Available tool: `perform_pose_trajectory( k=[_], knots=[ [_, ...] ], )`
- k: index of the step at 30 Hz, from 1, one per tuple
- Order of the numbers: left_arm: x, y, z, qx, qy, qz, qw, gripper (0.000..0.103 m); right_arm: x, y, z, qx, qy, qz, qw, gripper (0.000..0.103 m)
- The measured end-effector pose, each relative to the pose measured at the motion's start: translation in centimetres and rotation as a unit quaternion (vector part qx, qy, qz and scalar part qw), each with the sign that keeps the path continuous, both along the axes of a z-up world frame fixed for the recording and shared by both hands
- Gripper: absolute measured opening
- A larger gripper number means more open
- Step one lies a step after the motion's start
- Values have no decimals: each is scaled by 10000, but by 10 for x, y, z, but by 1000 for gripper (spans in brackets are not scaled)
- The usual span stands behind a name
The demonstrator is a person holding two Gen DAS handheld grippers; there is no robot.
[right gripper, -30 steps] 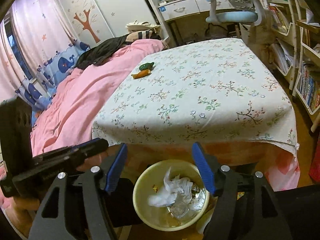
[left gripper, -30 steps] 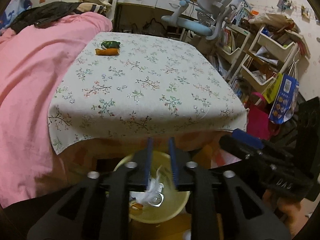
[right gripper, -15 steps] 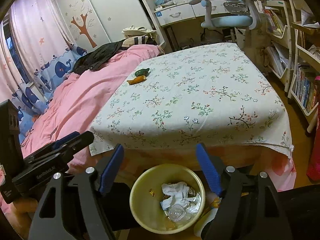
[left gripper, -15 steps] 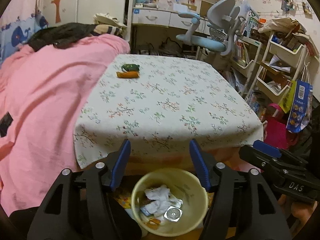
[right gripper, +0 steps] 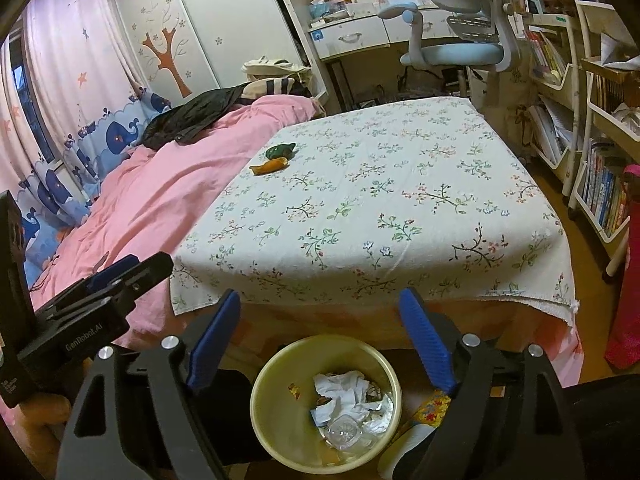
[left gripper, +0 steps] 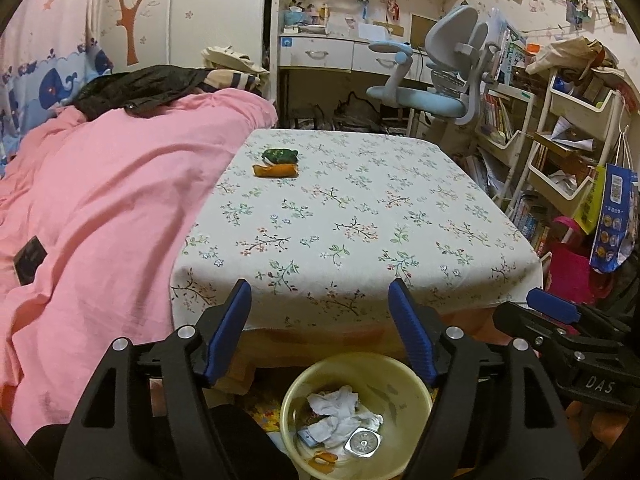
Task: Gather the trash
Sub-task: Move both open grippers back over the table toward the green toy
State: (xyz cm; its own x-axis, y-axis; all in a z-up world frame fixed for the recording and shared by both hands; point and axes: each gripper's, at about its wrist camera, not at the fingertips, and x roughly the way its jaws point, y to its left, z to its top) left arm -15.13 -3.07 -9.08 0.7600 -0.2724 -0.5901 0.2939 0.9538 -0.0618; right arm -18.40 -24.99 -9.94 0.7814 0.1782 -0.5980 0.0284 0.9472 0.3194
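Both grippers tilt downward over a yellow bin (left gripper: pixel 356 416) on the floor at the table's near edge. Left gripper (left gripper: pixel 320 332) has its blue pads spread and still widening, with nothing between them; the bin sits below the gap. Right gripper (right gripper: pixel 320 340) is likewise opening and empty, framing the same bin (right gripper: pixel 326 400) from a little further right. Inside the bin lie crumpled white tissue (left gripper: pixel 334 408), a clear plastic lid (left gripper: pixel 363 443) and small orange scraps.

Beyond the bin stands the table, covered by a floral cloth (left gripper: pixel 352 216) whose hem hangs over the near edge. Far out on the cloth, near its left side, rest an orange wrapper (left gripper: pixel 276 170) and, just behind it, a green wrapper (left gripper: pixel 280 155); nothing lies between them and the grippers. A pink quilt (left gripper: pixel 100 208) presses against the table's left side, and a desk chair (left gripper: pixel 440 80) and shelves stand behind and to the right.

Left camera catches the right gripper's side at its right edge; right camera shows the left gripper's side at its left edge, with part of the hand (right gripper: pixel 40 412) under it.
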Motion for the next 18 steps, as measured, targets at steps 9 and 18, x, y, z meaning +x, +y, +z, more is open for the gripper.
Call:
perform_pose_trajectory(
  k=[9,18],
  knots=[
    [7,-2,7,8,-134,34,9999,71,4,0,6,-90,-105,18,9999,81],
    [48,6,31,-132,-309,189,9993,74,35,-6,20,-173,-216,47,9996,82]
  ],
)
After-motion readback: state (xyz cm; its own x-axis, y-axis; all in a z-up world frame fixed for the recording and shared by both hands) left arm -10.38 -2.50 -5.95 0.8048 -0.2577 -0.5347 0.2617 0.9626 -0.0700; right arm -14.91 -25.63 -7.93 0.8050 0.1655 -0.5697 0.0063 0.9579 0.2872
